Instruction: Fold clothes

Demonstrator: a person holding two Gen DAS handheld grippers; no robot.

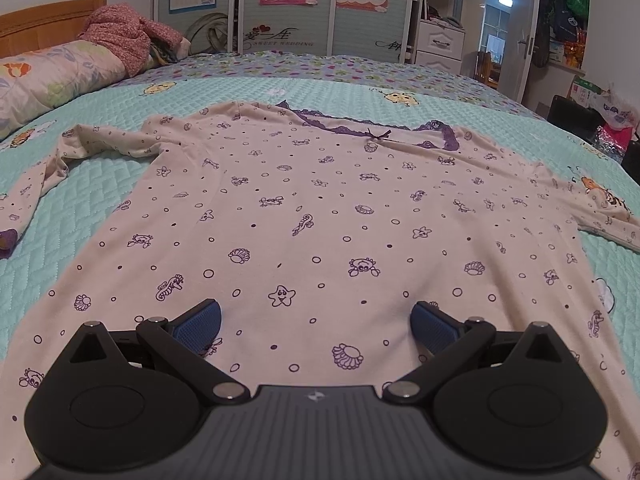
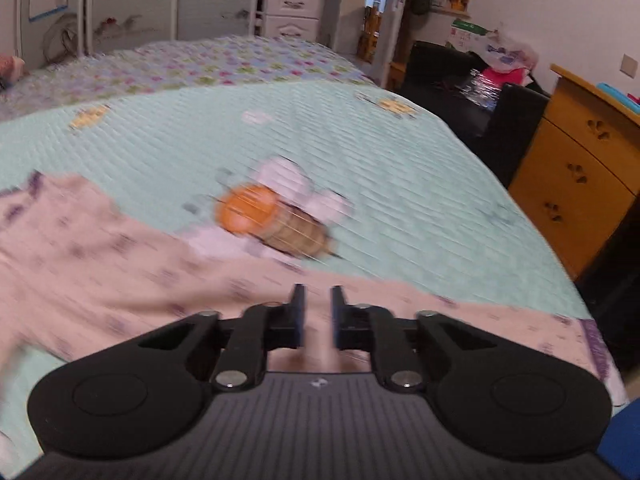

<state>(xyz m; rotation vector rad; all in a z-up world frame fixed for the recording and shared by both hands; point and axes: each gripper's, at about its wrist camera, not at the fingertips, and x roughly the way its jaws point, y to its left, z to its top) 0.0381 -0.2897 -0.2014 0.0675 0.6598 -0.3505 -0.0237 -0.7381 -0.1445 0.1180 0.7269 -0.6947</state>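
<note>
A pale pink long-sleeved top [image 1: 320,208] with purple sea-creature prints and a purple lace neckline lies flat, front up, on the bed. My left gripper [image 1: 316,320] hovers over its lower body, open wide, with nothing between the blue pads [image 1: 200,320]. In the blurred right wrist view, the top's right sleeve [image 2: 120,280] runs across the bed to its purple cuff [image 2: 592,340]. My right gripper [image 2: 318,312] sits over that sleeve with only a narrow slit between its fingers. Pink cloth shows in the slit; the blur hides whether it is pinched.
The bed has a quilted mint cover [image 1: 100,200] with cartoon patches, one orange patch [image 2: 256,216] just beyond the sleeve. A rolled duvet [image 1: 52,80] and a red garment [image 1: 120,32] lie at the headboard. A wooden dresser [image 2: 580,184] and bags stand past the bed's right edge.
</note>
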